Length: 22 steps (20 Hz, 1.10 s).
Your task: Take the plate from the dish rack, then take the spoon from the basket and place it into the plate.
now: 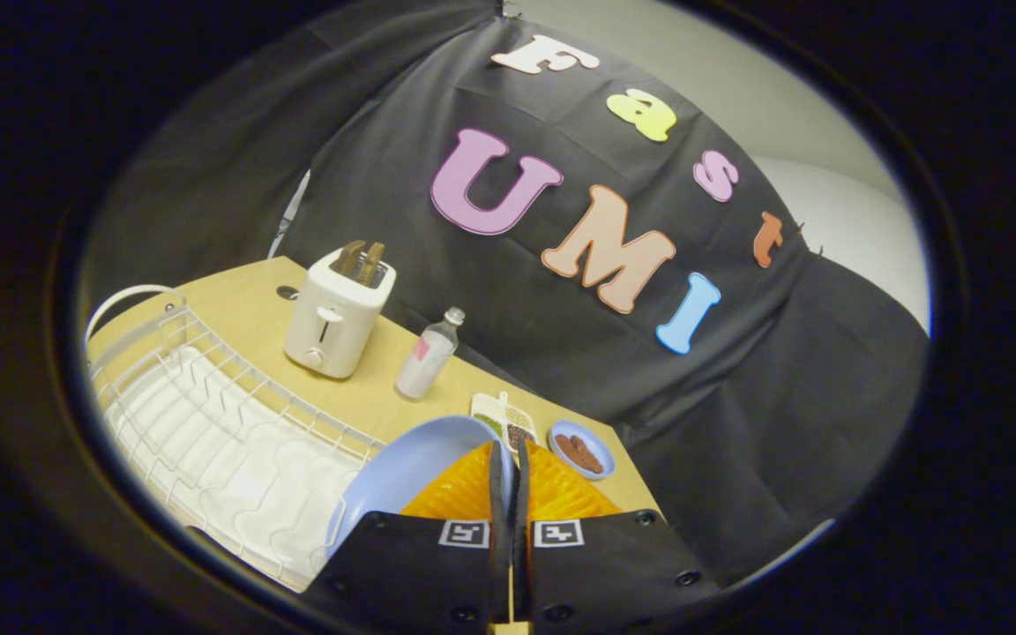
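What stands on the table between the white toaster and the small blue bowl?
In the gripper view, a clear bottle and a small divided tray stand between the white toaster and the blue bowl.

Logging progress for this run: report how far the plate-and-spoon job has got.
Done: the blue plate is out of the white dish rack, whose slots stand bare. In hand: the claw is shut on the plate's rim and holds it above the rack's near end, tilted. Left: setting the plate down, then fetching the spoon and placing it in the plate.
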Motion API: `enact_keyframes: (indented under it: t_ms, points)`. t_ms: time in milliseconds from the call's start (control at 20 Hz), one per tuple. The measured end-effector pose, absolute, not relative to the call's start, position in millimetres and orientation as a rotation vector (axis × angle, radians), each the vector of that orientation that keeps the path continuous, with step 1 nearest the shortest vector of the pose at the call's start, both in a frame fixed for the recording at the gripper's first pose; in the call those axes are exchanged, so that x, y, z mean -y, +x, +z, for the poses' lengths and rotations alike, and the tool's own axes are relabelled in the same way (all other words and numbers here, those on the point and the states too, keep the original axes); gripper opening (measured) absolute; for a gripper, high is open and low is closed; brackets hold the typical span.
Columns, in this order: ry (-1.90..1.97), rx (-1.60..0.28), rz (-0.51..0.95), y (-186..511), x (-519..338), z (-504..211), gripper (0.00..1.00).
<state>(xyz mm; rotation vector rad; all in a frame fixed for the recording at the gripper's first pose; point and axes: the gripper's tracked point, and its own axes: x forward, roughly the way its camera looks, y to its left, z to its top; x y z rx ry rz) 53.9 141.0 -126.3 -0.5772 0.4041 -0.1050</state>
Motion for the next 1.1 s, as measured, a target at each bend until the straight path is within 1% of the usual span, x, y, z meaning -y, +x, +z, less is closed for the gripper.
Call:
enact_keyframes:
  t_ms: [250, 400, 650, 1100]
  points:
    - [-0.595, -0.408, -0.087, 55, -146, -120, 0.04]
    - [-0.614, -0.32, -0.108, 66, -144, -84, 0.04]
    - [-0.569, -0.299, -0.091, 70, -142, -63, 0.03]
    - [-0.459, -0.31, -0.094, 53, -91, -54, 0.04]
